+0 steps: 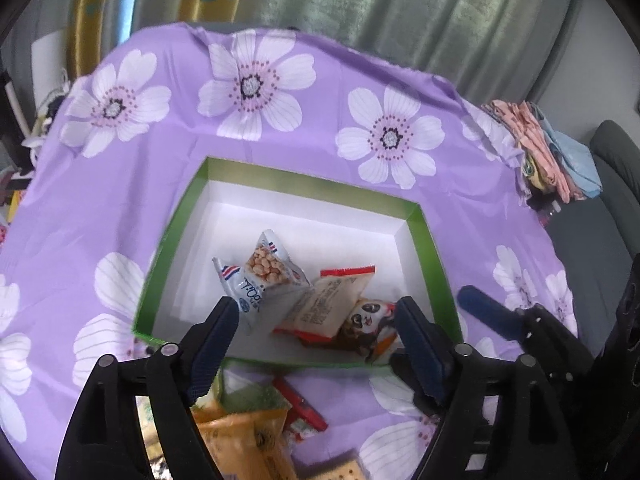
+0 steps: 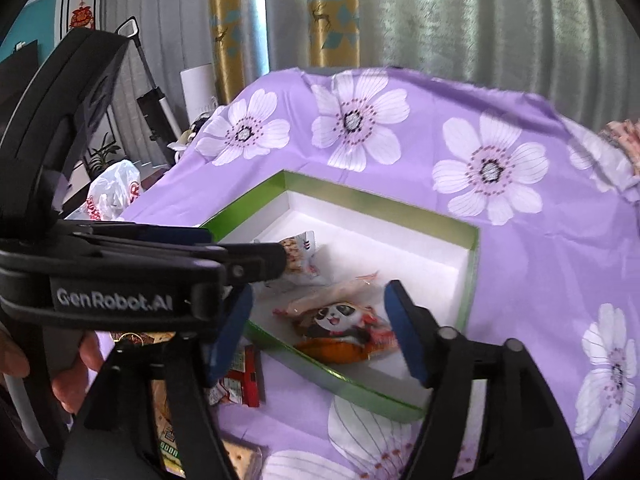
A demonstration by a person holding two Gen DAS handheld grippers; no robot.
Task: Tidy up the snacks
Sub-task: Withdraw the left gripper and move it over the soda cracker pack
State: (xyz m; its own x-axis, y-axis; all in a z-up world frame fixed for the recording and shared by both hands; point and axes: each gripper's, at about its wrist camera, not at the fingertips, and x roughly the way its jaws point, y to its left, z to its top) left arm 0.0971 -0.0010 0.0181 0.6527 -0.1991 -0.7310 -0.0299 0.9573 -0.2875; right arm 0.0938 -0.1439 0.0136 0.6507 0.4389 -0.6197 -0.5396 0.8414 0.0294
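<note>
Both the left hand-held gripper (image 1: 316, 320) and right hand-held gripper (image 2: 320, 328) hover jaws apart and empty over the green-rimmed white cardboard box (image 1: 424, 236), while loose red and yellow snack packets (image 1: 248, 432) lie nearer, beneath the left one.

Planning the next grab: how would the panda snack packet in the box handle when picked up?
The panda packet looks puffed and glossy, so probably light, soft and a bit slippery. Its crinkled foil edges suggest it would flop rather than hold shape, and it won't roll.

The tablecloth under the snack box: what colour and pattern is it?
Purple tablecloth printed with large white flowers, clearest in the left wrist view.
</note>
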